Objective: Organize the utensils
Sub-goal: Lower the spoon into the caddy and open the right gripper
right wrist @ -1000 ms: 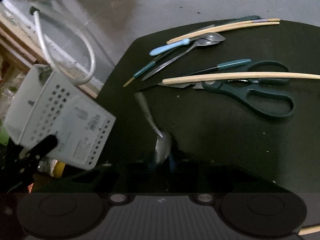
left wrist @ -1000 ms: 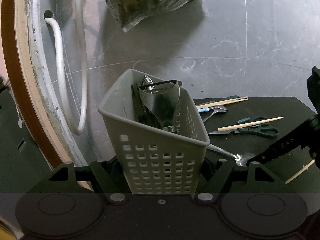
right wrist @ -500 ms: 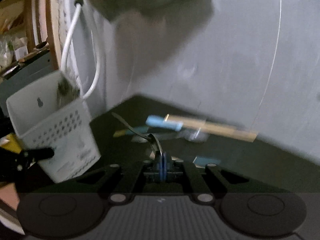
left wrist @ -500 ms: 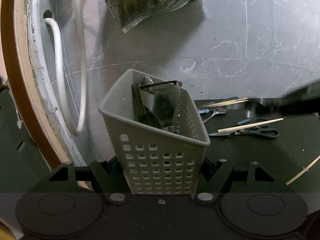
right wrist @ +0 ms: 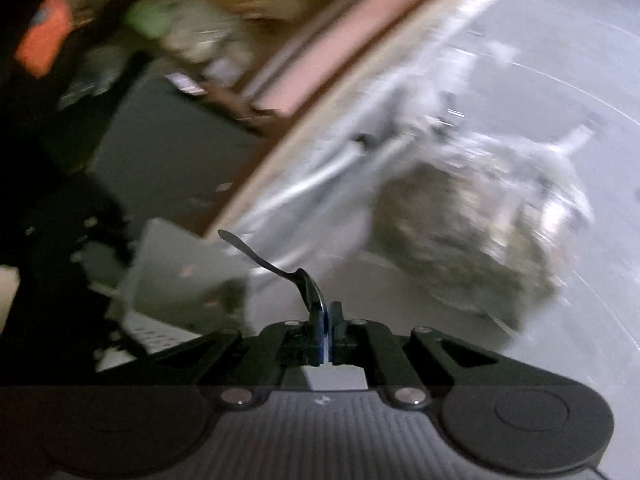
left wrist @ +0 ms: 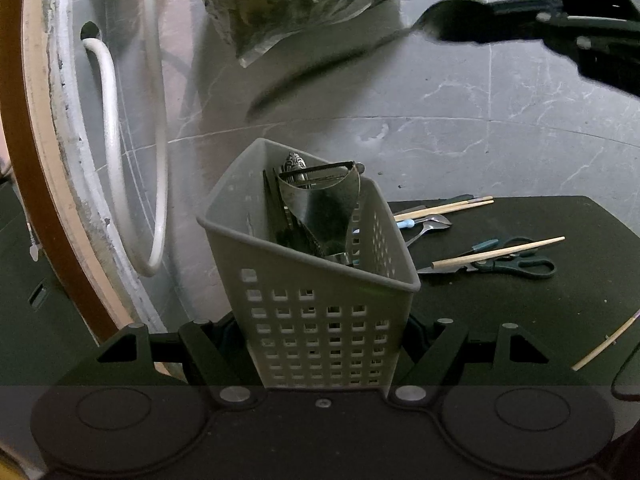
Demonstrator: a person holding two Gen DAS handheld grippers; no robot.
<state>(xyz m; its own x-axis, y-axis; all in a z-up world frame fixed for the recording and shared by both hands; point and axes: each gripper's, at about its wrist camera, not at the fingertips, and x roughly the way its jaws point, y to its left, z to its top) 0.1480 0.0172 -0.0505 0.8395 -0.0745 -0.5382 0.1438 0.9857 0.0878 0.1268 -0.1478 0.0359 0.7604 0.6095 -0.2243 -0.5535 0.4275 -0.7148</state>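
Spoon (right wrist: 308, 288) in transit toward grey caddy (left wrist: 320, 300), clamped by its bowl in the right gripper (right wrist: 327, 330).

Jaws of the right gripper are pressed together on the spoon's bowl, the handle projecting forward and curving to the left; in the left wrist view the gripper hangs well above and to the right of the caddy, likely so the handle can drop in first. Left gripper (left wrist: 324, 344) is closed on the caddy's perforated lower walls, holding it steady and tipped with its mouth open to receive. Inside the caddy stand a peeler (left wrist: 320, 200) and other dark utensils. To the caddy's right, on the black mat (left wrist: 520, 312), remain scissors (left wrist: 516, 264), chopsticks (left wrist: 496, 250) and further spoons, judged still to be sorted.
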